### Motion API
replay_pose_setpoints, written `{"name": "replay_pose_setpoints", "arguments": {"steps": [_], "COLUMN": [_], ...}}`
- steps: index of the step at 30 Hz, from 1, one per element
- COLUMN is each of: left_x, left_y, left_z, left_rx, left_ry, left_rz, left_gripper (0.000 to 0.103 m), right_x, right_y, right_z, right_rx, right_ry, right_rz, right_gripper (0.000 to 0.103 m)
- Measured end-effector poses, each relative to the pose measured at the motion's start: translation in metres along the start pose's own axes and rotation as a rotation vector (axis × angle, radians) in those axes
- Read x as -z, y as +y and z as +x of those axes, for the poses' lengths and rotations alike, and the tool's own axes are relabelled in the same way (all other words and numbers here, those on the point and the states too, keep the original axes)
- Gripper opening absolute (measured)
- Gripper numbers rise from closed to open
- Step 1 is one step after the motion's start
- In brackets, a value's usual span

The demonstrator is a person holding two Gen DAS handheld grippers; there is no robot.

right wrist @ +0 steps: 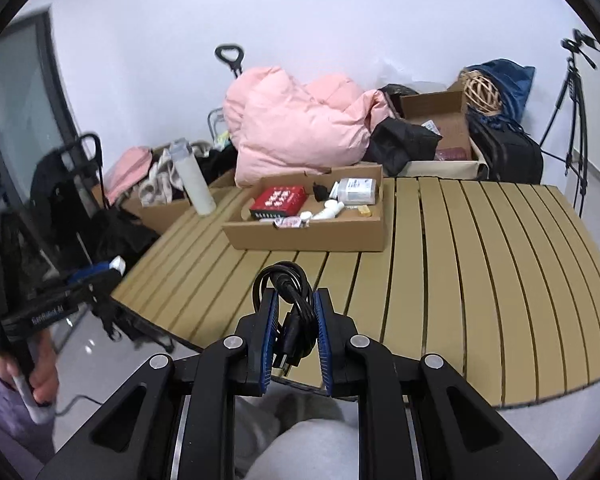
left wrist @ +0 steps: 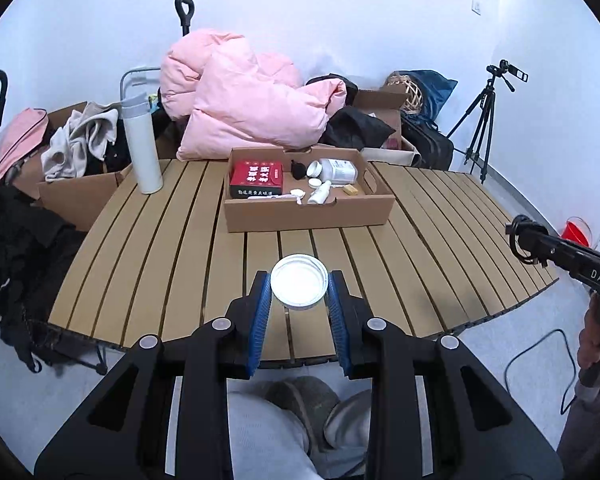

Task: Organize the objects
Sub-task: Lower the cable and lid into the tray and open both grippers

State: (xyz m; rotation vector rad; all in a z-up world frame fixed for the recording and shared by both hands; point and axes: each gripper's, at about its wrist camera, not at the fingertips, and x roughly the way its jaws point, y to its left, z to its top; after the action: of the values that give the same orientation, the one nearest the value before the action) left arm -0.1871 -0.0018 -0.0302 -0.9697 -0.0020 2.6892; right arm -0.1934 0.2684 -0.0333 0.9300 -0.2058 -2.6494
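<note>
White lid [left wrist: 299, 286] clamped in left gripper [left wrist: 299, 294]; black cable [right wrist: 292, 312] in right gripper [right wrist: 296, 312].

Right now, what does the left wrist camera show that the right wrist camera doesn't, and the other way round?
Only the left wrist view shows the left gripper clamped on a round white lid, plus a red container on the floor at the right. Only the right wrist view shows the right gripper pinching a coiled black cable, and a dark-framed glass door at the left. Both show the slatted table, the cardboard tray with the red box, the white bottle, the pink duvet and the tripod.
</note>
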Motion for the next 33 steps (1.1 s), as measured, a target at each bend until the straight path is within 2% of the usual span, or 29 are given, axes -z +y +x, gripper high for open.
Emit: {"name": "replay_pose_setpoints", "arguments": {"steps": [4, 9, 16, 19, 23, 24, 27, 28, 29, 33], "left_x": [-0.011, -0.039, -0.113, -0.126, -0.128, -0.126, -0.120, -0.118, -0.117, -0.121], "left_y": [-0.003, -0.004, -0.018, -0.028, -0.038, -0.038, -0.035, -0.031, -0.028, -0.008], "left_z": [0.006, 0.054, 0.201, 0.262, 0.324, 0.332, 0.343, 0.341, 0.340, 0.330], "left_rx": [0.065, 0.131, 0.321, 0.326, 0.282, 0.284, 0.283, 0.294, 0.303, 0.238], "left_ry": [-0.006, 0.031, 0.169, 0.235, 0.271, 0.270, 0.275, 0.258, 0.247, 0.270], "left_rz": [-0.012, -0.033, -0.053, -0.060, -0.047, -0.048, -0.036, -0.046, -0.056, -0.078], "left_gripper": [0.025, 0.025, 0.025, 0.025, 0.025, 0.028, 0.062, 0.068, 0.069, 0.070], "right_x": [-0.005, -0.016, -0.084, -0.111, -0.117, -0.116, -0.111, -0.109, -0.109, -0.111], "right_y": [0.012, 0.007, -0.042, -0.070, -0.097, -0.101, -0.113, -0.115, -0.117, -0.123], "right_z": [0.004, 0.042, 0.154, 0.216, 0.271, 0.281, 0.304, 0.306, 0.307, 0.300], "right_rx": [0.003, 0.007, 0.027, 0.060, 0.100, 0.108, 0.127, 0.140, 0.155, 0.091], "right_ry": [0.001, 0.046, 0.103, 0.151, 0.208, 0.221, 0.262, 0.262, 0.256, 0.223], "right_rz": [-0.042, -0.055, 0.003, 0.043, 0.103, 0.117, 0.151, 0.149, 0.147, 0.194], "right_gripper": [0.020, 0.020, 0.020, 0.020, 0.020, 0.021, 0.022, 0.027, 0.038, 0.051]}}
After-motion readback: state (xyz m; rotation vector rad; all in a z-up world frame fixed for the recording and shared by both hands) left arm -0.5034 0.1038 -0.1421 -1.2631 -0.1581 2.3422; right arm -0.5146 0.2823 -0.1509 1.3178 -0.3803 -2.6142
